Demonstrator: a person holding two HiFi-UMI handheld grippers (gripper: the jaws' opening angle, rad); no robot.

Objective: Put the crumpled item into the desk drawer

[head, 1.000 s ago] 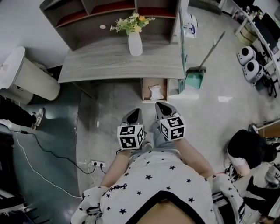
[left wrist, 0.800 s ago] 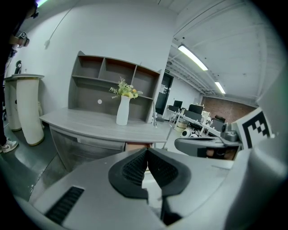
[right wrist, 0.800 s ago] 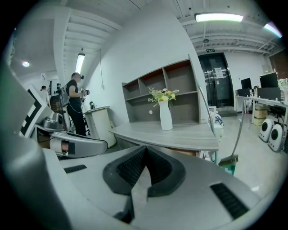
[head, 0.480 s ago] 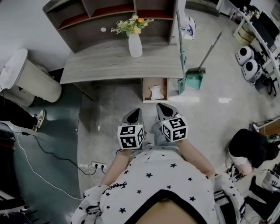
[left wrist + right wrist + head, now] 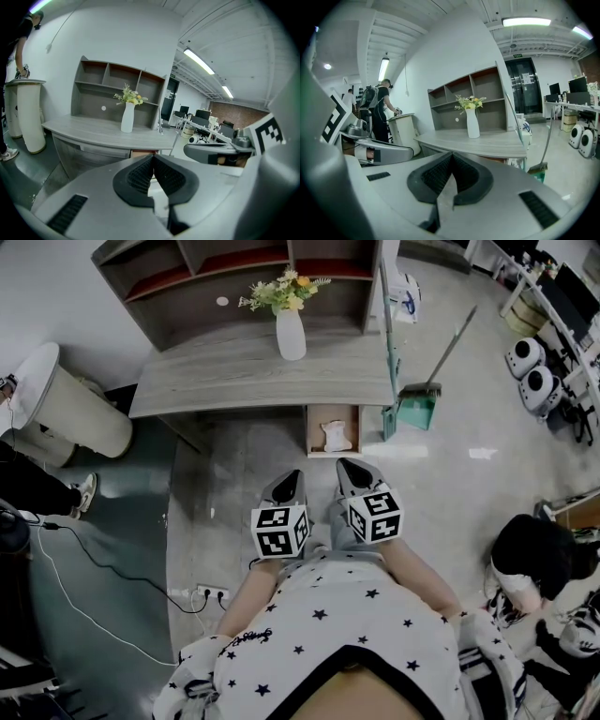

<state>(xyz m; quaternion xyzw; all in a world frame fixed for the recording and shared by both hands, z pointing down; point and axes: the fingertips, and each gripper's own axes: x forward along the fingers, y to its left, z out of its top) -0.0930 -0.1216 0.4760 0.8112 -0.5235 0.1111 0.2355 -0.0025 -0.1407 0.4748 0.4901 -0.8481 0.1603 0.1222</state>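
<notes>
Still closed, empty: left hand-held gripper, right hand-held gripper; crumpled item in drawer

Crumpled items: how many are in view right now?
1: a white crumpled item lying in the open drawer under the desk. More could hide deeper in the drawer.

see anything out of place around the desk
Only the desk drawer: it hangs open under the right end of the desk, with the crumpled white item lying inside. Nothing looks spilled or broken.
</notes>
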